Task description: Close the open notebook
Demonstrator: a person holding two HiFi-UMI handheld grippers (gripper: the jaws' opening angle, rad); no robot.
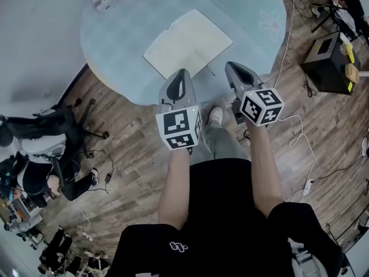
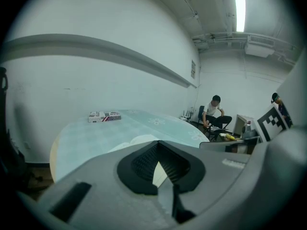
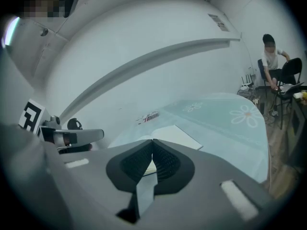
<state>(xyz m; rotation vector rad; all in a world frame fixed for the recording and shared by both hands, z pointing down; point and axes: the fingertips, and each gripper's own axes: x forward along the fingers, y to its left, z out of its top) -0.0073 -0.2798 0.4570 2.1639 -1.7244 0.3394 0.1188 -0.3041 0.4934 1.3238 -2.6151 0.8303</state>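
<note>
- While the notebook (image 1: 187, 44) lies open on the bench (image 1: 115, 51), I see the left claw (image 1: 183, 73) near it, jaws together, empty.
- The right claw (image 1: 230, 66) is likewise closed on nothing.

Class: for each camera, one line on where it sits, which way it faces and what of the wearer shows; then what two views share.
Head view: on the person's head, facing steeply down at the open notebook on the round table; forearms, a leg, left gripper and right gripper show.
Left gripper view: on the left gripper, looking along its shut jaws across the table; no limbs.
Right gripper view: likewise on the right gripper.
Shared: all show the notebook.
</note>
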